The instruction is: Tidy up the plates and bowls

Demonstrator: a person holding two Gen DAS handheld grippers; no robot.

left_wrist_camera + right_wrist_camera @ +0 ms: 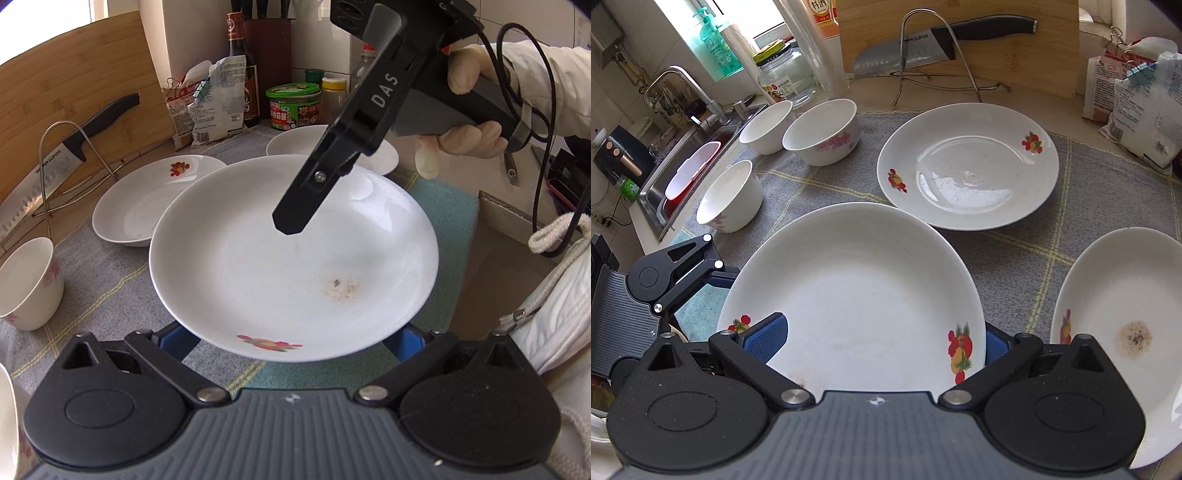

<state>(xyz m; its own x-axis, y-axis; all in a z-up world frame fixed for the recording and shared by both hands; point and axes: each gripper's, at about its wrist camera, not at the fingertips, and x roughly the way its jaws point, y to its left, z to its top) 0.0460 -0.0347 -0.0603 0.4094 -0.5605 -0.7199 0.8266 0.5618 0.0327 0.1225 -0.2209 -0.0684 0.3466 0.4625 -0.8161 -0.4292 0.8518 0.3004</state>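
I read "SUPOR" on the knife blade [886, 55] in the rack, and "DAS" on my right gripper [291, 221] body.

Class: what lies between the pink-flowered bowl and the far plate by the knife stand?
Only bare checked cloth separates bowl and plate, per the right wrist view.

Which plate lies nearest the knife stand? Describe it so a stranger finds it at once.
Find the bamboo cutting board leaning at the back, with the wire knife stand before it. On the grey checked cloth just in front of that stand lies a white plate. Of the three plates it is farthest back and shows no brown stain.
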